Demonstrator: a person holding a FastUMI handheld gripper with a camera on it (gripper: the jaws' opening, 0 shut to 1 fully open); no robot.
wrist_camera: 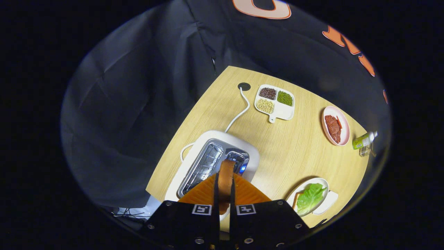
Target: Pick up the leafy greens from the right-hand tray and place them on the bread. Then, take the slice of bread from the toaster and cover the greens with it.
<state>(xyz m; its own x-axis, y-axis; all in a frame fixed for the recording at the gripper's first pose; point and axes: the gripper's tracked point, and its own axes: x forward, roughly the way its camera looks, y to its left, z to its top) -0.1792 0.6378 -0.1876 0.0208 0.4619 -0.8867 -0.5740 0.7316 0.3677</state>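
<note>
- Because the gripper (224, 189) is pinched narrow on a slice of bread (225, 180), both fingers pressing its flat sides, the slice stands on edge and can be carried clear of the toaster (194, 163) below it.
- The toaster's slots look empty, so this is probably the covering slice.
- The leafy greens (309, 198) already lie on bread in a white plate (324, 181) to the right of the fingers, ready to be covered.
- A divided dish of beans (284, 111) sits well beyond.

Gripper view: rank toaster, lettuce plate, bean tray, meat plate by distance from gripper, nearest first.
The gripper is shut on the bread slice.
1. Toaster, directly below the fingers.
2. Lettuce plate, right of them.
3. Bean tray, beyond the toaster.
4. Meat plate, far right.
</note>
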